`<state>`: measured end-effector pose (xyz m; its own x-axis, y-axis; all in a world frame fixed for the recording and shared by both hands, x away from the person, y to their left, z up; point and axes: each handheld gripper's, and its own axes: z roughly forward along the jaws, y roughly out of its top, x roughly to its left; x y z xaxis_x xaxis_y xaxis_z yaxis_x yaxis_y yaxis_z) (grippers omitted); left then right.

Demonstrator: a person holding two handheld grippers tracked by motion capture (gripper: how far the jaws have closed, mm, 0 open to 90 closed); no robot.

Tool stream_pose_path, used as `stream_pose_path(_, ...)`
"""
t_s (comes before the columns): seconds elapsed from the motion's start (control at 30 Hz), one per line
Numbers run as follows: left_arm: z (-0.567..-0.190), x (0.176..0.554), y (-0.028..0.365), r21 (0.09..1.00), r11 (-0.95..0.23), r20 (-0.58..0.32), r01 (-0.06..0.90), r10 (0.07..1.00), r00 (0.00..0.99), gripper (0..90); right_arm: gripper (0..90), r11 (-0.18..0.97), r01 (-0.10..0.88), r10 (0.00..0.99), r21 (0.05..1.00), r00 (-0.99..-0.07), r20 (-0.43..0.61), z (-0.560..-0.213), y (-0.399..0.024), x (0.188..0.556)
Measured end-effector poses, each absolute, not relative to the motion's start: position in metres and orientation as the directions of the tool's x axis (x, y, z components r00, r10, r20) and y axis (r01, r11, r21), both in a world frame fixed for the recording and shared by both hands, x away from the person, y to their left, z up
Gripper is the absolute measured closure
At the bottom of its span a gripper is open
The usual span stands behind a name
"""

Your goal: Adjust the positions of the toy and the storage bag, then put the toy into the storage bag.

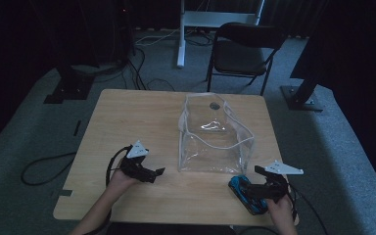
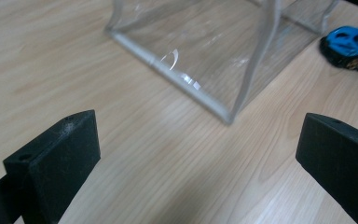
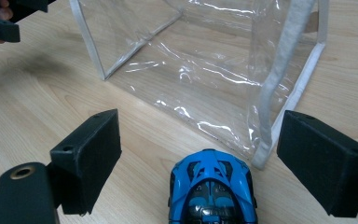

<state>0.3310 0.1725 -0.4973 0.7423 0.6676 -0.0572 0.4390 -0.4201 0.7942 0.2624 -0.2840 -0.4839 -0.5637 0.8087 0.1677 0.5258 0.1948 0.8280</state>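
A clear plastic bag (image 1: 214, 134) with white edging stands open in the middle of the wooden table (image 1: 127, 117); its lower edge and corner (image 2: 200, 60) fill the top of the left gripper view. A blue and black toy car (image 1: 247, 194) lies at the front right, just off the bag's near corner, also seen as the car (image 2: 350, 46) and the car (image 3: 212, 189). My right gripper (image 3: 198, 161) is open, jaws wide apart either side of the car's nose without touching it. My left gripper (image 1: 156, 172) rests open at the front left, nothing between its jaws.
A black folding chair (image 1: 242, 51) stands on the grey carpet beyond the table's far edge. Black stand bases (image 1: 301, 98) and cables lie on the floor around the table. A small dark round thing (image 1: 214, 105) shows near the bag's far wall.
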Motion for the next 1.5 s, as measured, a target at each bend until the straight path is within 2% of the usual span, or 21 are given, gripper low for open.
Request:
stream_pose_path(0.37, -0.508, 0.32, 0.209, 0.777, -0.4, -0.056, 0.486, 0.725, 0.686, 0.3, 12.9, 0.204, 0.535, 0.805, 0.82, -0.568, 0.17, -0.482, -0.291, 0.258)
stream_pose_path(0.53, -0.514, 0.311, 0.231, 0.777, -0.364, -0.074, 0.514, 0.758, 0.648, 0.3, 11.5, 0.271, 0.56, 0.796, 0.783, -0.588, 0.144, -0.489, -0.289, 0.255)
stream_pose_path(0.7, -0.522, 0.303, 0.247, 0.76, -0.371, -0.052, 0.534, 0.784, 0.619, 0.3, 11.4, 0.296, 0.578, 0.787, 0.761, -0.599, 0.149, -0.497, -0.286, 0.254)
stream_pose_path(0.9, -0.529, 0.297, 0.264, 0.758, -0.332, -0.081, 0.562, 0.807, 0.586, 0.3, 11.4, 0.303, 0.6, 0.805, 0.74, -0.577, 0.138, -0.503, -0.285, 0.257)
stream_pose_path(1.5, -0.544, 0.278, 0.305, 0.718, -0.305, -0.026, 0.626, 0.887, 0.462, 0.3, 11.4, 0.388, 0.659, 0.828, 0.644, -0.557, 0.07, -0.522, -0.272, 0.266)
